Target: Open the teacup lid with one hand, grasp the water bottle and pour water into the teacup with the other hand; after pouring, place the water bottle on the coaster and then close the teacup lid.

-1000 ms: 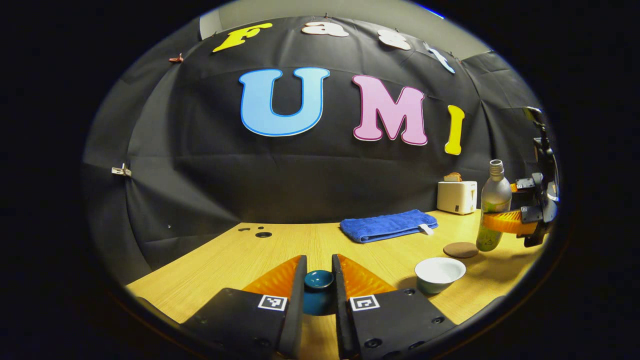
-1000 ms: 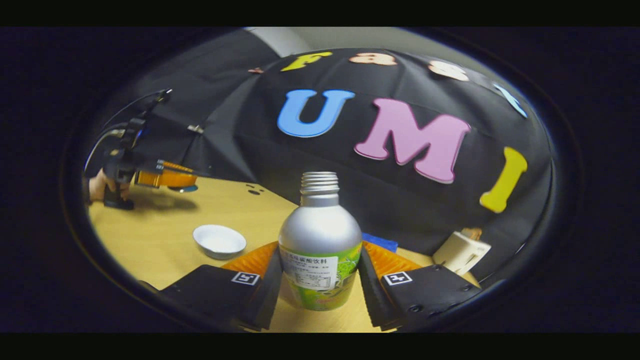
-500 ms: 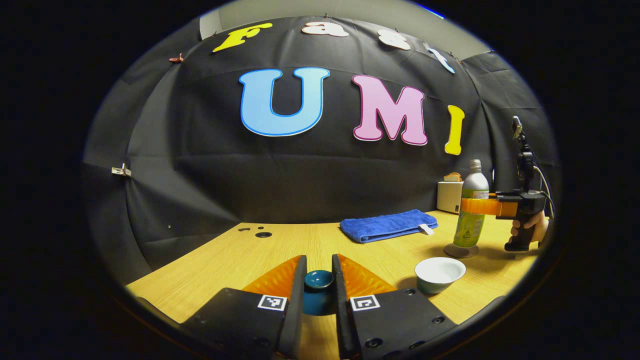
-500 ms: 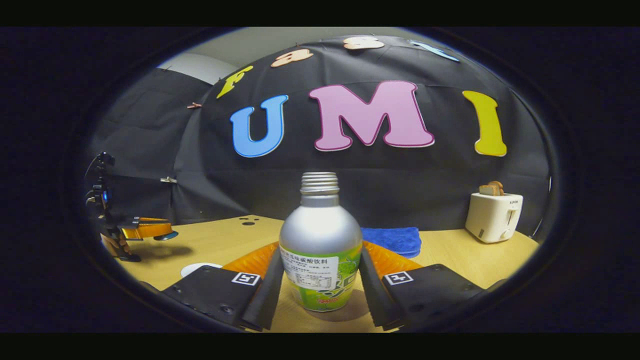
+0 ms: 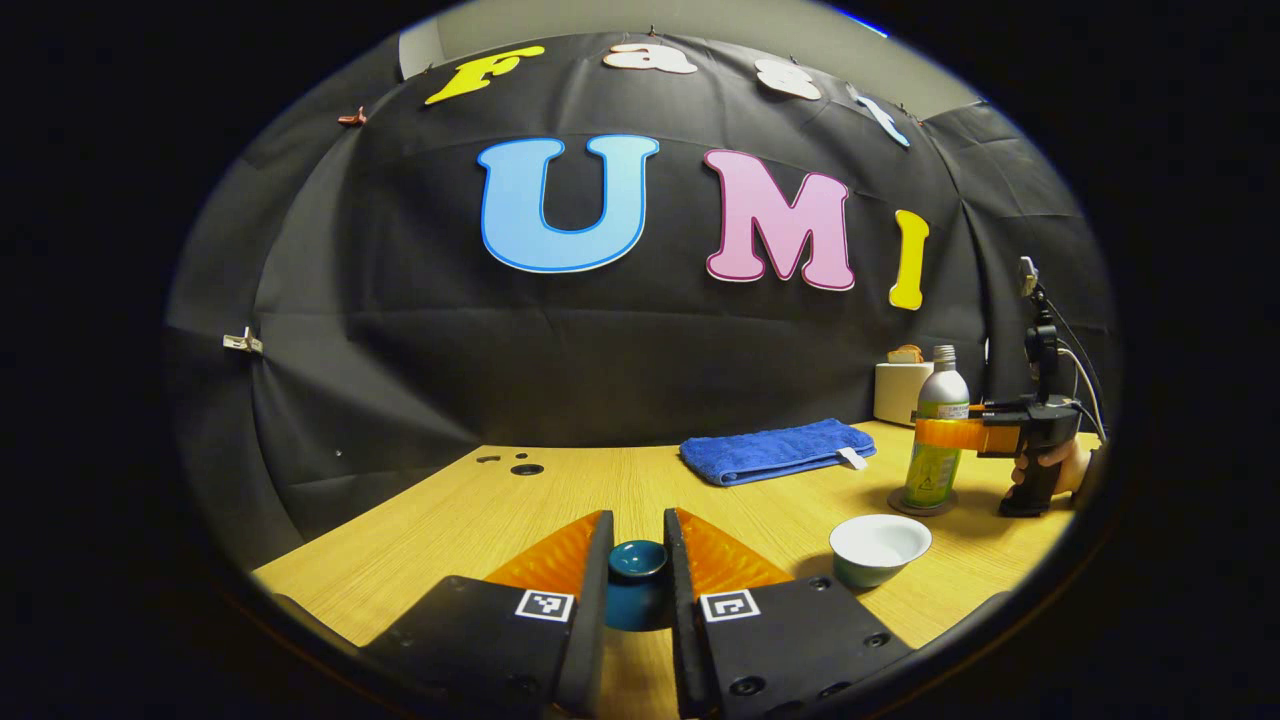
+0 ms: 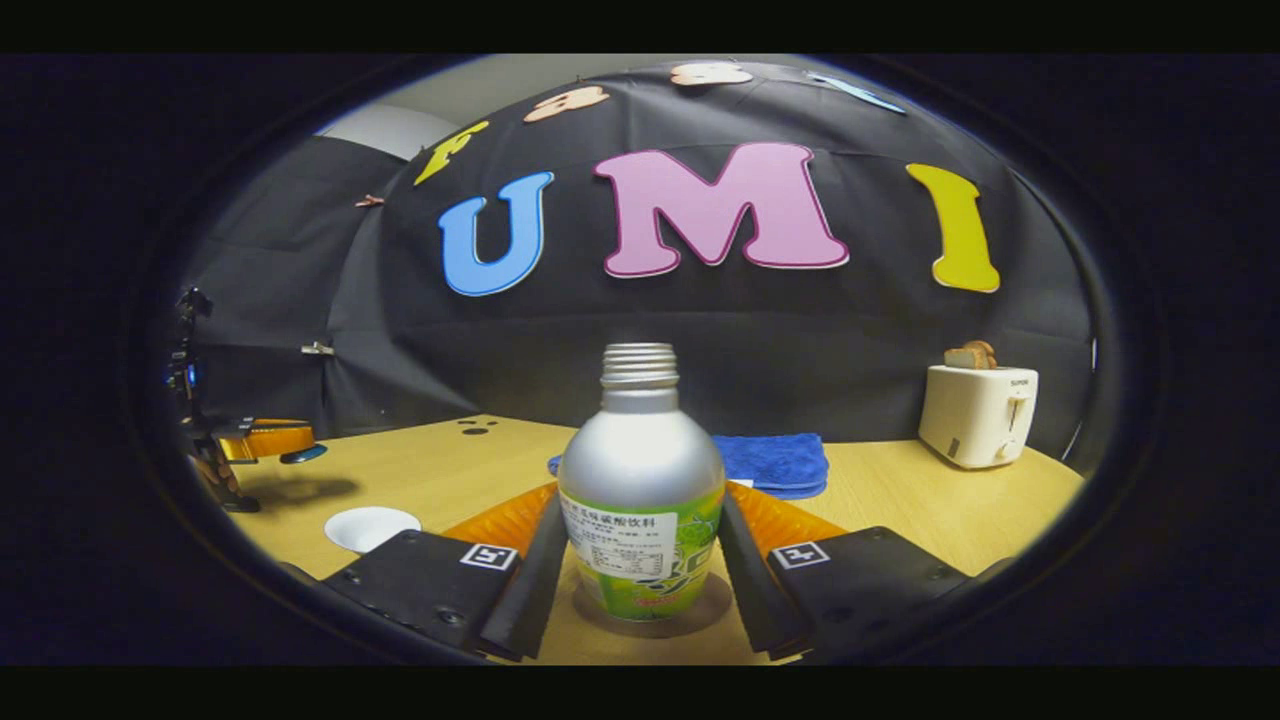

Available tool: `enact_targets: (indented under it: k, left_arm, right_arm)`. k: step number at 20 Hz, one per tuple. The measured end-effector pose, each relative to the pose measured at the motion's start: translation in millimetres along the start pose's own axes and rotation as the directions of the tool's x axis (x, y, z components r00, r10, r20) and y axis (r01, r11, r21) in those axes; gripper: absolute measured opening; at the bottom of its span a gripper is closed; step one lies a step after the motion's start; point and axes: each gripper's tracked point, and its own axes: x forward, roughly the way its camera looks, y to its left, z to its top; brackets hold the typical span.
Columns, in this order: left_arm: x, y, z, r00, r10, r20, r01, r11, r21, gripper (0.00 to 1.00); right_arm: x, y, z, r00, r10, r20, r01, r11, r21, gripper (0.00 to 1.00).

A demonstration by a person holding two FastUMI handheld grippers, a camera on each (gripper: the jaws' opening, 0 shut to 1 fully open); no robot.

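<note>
Left gripper view, left to right. Left gripper [image 5: 637,590] at 6 o'clock, closed narrowly on one dark teal ceramic teacup lid [image 5: 638,560], a finger against each side, held above the light wooden table [image 5: 450,520]. One folded blue towel [image 5: 775,450] at 3 o'clock, by the wall. One white open teacup [image 5: 879,546] at 4 o'clock, uncovered. One silver uncapped water bottle with a green label [image 5: 935,440] upright on one round brown coaster [image 5: 925,505], past the cup. One white toaster [image 5: 897,392] behind the bottle. Right gripper [image 5: 945,433], in a hand [image 5: 1050,467], clasped around the bottle's middle.

Right gripper view: bottle [image 6: 640,490] at 6 o'clock, both fingers pressed to its sides, coaster [image 6: 715,610] underneath.
</note>
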Motion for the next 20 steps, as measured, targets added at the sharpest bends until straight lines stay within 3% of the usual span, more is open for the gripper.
enact_targets:
  k: [7,8,13,14,15,20]
  left_arm:
    - [-0.1,0.6,-0.1,1.0,0.0,0.0,0.0,1.0,0.0,0.32]
    - [-0.3,0.7,0.4,1.0,0.001,0.0,-0.001,1.0,0.0,0.34]
    - [0.1,0.6,0.5,1.0,0.0,-0.001,0.0,1.0,0.0,0.34]
    - [-0.2,0.4,-0.1,1.0,0.0,-0.001,0.0,1.0,0.0,0.34]
    - [-0.2,0.8,0.2,1.0,0.0,-0.001,0.0,1.0,0.0,0.34]
    - [0.4,-13.4,0.5,1.0,0.0,-0.003,0.0,1.0,-0.004,0.32]
  right_arm:
    - [-0.2,-2.3,-7.3,1.0,-0.001,-0.022,0.001,1.0,0.011,0.82]
    - [-2.3,-4.1,-10.4,0.999,-0.008,-0.034,0.009,1.0,0.013,1.0]
    - [-24.4,0.1,-11.1,0.997,-0.006,-0.071,0.007,1.0,0.005,1.0]
    - [-28.9,-0.5,-11.9,0.997,-0.011,-0.078,0.011,1.0,0.003,0.96]
    - [-34.6,-2.8,-13.0,0.997,-0.017,-0.082,0.017,1.0,0.0,1.0]
    - [-69.5,-14.3,-9.9,0.997,-0.054,-0.053,0.054,0.999,-0.002,1.0]
